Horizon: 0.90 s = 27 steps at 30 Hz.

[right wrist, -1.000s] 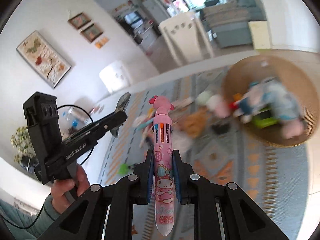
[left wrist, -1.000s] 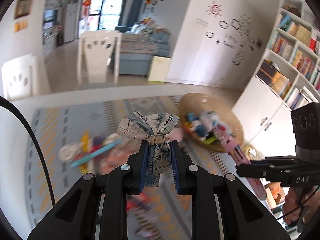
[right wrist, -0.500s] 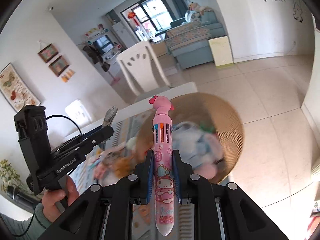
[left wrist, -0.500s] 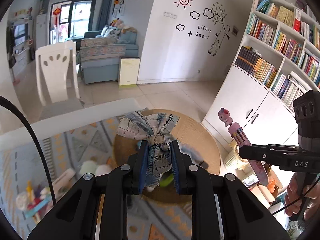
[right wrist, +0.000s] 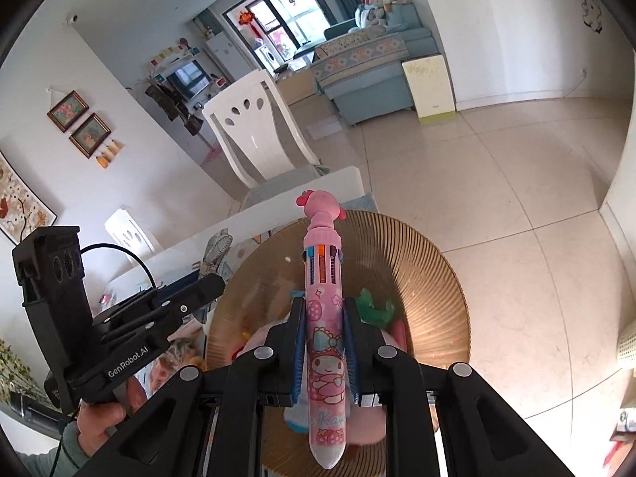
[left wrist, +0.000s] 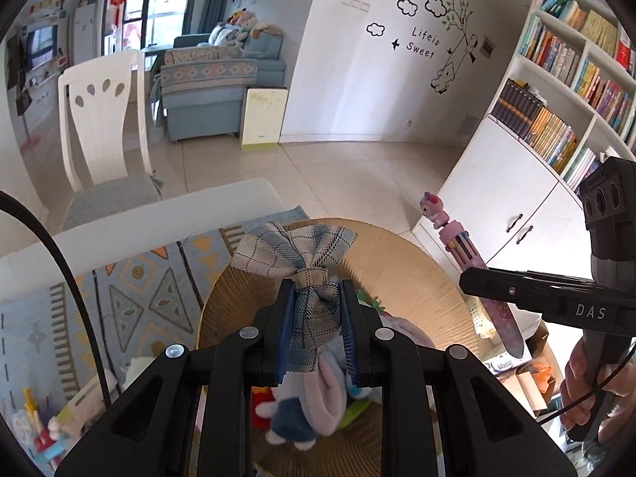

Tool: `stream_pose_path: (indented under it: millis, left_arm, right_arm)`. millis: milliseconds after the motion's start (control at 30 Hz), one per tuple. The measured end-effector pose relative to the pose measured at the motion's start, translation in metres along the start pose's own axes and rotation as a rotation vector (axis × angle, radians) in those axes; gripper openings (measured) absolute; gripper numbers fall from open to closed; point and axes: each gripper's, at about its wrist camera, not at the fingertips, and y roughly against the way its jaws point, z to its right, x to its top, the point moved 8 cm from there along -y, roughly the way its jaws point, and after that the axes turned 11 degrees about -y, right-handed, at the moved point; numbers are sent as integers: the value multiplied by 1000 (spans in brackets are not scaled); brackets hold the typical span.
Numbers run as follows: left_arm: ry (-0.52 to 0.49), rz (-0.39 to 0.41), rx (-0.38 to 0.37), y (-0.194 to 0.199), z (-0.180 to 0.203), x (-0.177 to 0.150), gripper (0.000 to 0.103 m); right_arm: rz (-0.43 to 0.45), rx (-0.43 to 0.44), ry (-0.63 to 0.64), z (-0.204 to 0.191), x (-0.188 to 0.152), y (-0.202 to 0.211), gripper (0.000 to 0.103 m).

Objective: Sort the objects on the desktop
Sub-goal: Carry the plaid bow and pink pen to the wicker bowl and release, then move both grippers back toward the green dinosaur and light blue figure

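Bow (left wrist: 296, 250): plaid fabric, pinched at its knot by the left gripper (left wrist: 316, 334).
Pen (right wrist: 324, 318): pink, clamped upright in the right gripper (right wrist: 324, 348).
Basket (right wrist: 433, 278): woven, below both, holding toys.

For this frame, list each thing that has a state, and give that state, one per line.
left tool: shut on the plaid bow, held above the basket.
right tool: shut on the pink pen, held above the basket.
plaid bow: clamped at its knot, loops spread.
pink pen: upright between the jaws, character cap up.
woven basket: open-topped, toys already inside.
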Motion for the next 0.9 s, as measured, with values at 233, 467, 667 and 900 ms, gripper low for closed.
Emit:
stream_pose_path:
  millis: [233,467,667,900]
  left_arm:
    - [26,-25,-5,-18,-6,2,21]
    - [217,-168,-131,-38,-8,-29,38]
    - [242,-159,-172,-7,9,-49,41]
    - [242,-154,-173,39,20,-77,44]
  right_arm:
    - [-52,-25,-53,13,8,-26,23]
    - [-99,22,-218,36,-2,-23,48]
    - [-111,36,-260,42,-25,2,49]
    - [-122,62,-242,27,-64,32,49]
